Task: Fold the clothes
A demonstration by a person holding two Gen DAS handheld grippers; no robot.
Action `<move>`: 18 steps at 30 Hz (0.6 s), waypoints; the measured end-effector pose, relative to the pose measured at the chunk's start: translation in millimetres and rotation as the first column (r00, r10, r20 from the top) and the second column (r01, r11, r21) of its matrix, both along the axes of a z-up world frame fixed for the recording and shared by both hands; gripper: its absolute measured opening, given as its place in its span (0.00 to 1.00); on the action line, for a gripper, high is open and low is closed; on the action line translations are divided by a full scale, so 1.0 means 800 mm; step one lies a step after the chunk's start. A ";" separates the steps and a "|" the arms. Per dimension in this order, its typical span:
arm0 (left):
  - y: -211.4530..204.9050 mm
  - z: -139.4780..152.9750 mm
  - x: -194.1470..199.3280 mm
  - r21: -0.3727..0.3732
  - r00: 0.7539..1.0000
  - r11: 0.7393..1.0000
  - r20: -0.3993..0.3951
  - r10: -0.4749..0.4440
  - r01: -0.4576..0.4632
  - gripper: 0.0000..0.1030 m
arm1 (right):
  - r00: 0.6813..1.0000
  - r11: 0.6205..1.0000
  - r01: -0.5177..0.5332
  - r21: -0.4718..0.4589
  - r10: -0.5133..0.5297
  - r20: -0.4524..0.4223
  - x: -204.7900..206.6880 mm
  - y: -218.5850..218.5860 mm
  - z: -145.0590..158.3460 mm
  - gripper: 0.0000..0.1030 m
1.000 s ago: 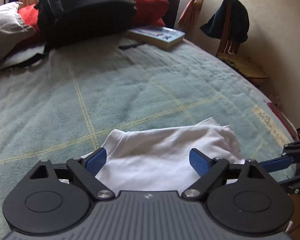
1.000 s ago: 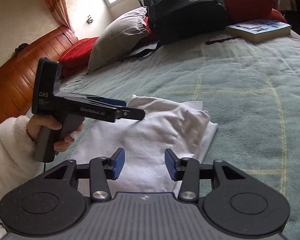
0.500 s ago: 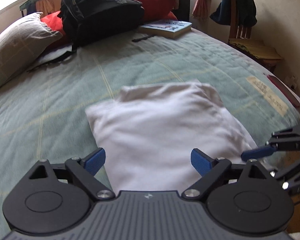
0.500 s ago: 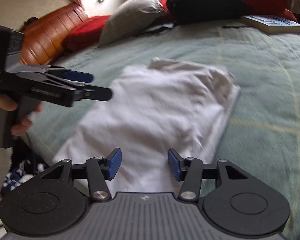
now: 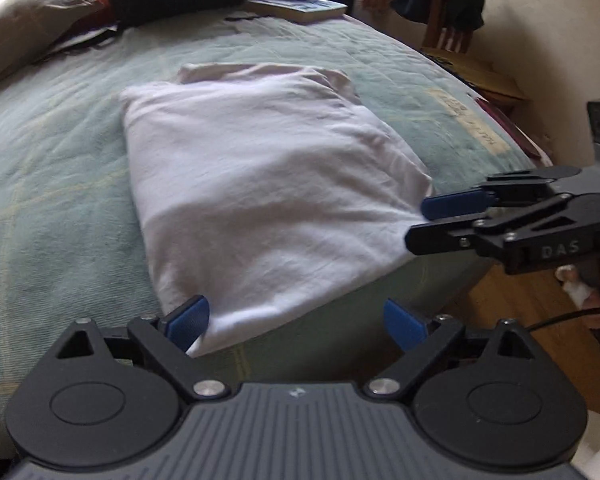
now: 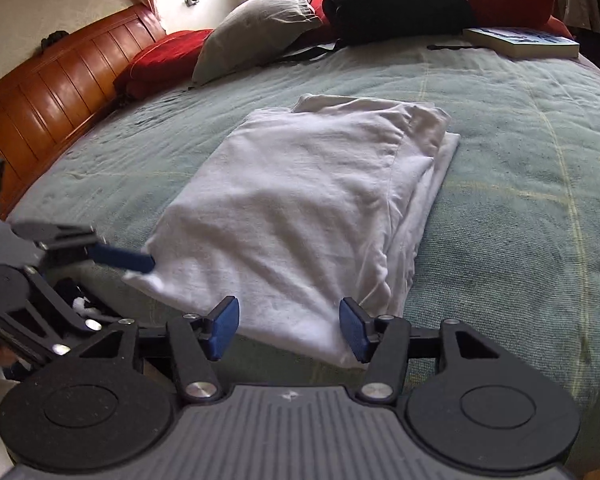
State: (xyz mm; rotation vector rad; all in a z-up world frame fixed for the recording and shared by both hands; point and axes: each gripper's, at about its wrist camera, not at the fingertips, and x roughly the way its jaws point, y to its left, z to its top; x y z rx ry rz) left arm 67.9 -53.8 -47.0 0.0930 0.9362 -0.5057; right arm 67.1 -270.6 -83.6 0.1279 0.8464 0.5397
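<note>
Bedspread (image 6: 520,128) under blurred folded shirt (image 6: 300,200)

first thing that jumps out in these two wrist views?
The folded white garment lying flat on the pale green bedspread, its near edge at the edge of the bed. Both grippers sit at that near edge with fingers apart and nothing between them: left gripper at one corner, right gripper at the other, its jaws having just been opening. Behind, a black backpack and a book sit at the far side.
</note>
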 end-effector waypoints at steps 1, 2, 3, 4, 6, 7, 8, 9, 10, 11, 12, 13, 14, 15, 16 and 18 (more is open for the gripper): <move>0.001 0.002 -0.002 0.005 1.000 1.000 0.008 0.013 -0.013 0.91 | 1.000 1.000 -0.001 -0.003 0.001 0.012 -0.002 0.000 0.005 0.59; 0.003 0.009 -0.004 0.003 0.999 1.000 0.029 0.018 -0.018 0.91 | 1.000 1.000 -0.003 -0.007 0.003 0.025 -0.004 0.001 0.009 0.60; 0.004 0.016 -0.007 0.000 0.999 1.000 0.049 0.024 -0.024 0.91 | 0.999 1.000 -0.007 -0.008 0.007 0.038 -0.006 0.002 0.014 0.61; 0.006 0.023 -0.009 -0.003 0.997 1.000 0.068 0.029 -0.029 0.91 | 0.999 1.000 -0.013 -0.005 0.013 0.049 -0.006 0.003 0.018 0.63; 0.011 0.031 -0.010 -0.006 0.995 0.999 0.088 0.048 -0.047 0.91 | 0.998 1.000 -0.025 0.001 0.024 0.066 -0.004 0.006 0.023 0.64; 0.014 0.032 -0.009 -0.003 0.994 0.998 0.089 0.061 -0.061 0.92 | 0.997 1.000 -0.026 -0.001 0.026 0.069 0.000 0.007 0.024 0.65; 0.016 0.032 -0.008 0.000 0.993 0.997 0.090 0.075 -0.075 0.92 | 0.997 1.000 -0.025 -0.004 0.025 0.074 0.005 0.010 0.025 0.65; 0.019 0.031 -0.006 0.009 0.992 0.996 0.091 0.093 -0.094 0.92 | 0.996 1.000 -0.026 -0.007 0.026 0.081 0.012 0.012 0.027 0.65; 0.022 0.030 -0.005 0.022 0.989 0.993 0.093 0.111 -0.114 0.92 | 0.996 1.000 -0.029 -0.010 0.030 0.088 0.019 0.015 0.029 0.65; 0.025 0.030 -0.004 0.035 0.987 0.990 0.096 0.129 -0.133 0.92 | 0.995 0.999 -0.031 -0.012 0.032 0.096 0.027 0.019 0.032 0.66; 0.028 0.029 -0.003 0.048 0.984 0.987 0.099 0.147 -0.153 0.92 | 0.994 0.999 -0.030 -0.015 0.032 0.102 0.037 0.023 0.034 0.66; 0.030 0.029 -0.002 0.059 0.981 0.984 0.104 0.162 -0.168 0.91 | 0.994 0.999 -0.027 -0.020 0.029 0.106 0.047 0.027 0.035 0.66; 0.033 0.028 -0.002 0.066 0.979 0.981 0.107 0.173 -0.180 0.91 | 0.994 0.999 -0.024 -0.025 0.027 0.110 0.058 0.031 0.037 0.66; 0.035 0.028 -0.002 0.072 0.977 0.979 0.110 0.184 -0.192 0.92 | 0.993 0.999 -0.022 -0.030 0.025 0.112 0.068 0.037 0.038 0.66; 0.038 0.028 -0.002 0.073 0.976 0.978 0.110 0.189 -0.198 0.92 | 0.993 0.999 -0.019 -0.036 0.023 0.113 0.078 0.042 0.038 0.66; 0.041 0.027 -0.003 0.075 0.974 0.976 0.111 0.198 -0.207 0.91 | 0.993 0.998 -0.009 -0.061 0.016 0.114 0.091 0.053 0.033 0.66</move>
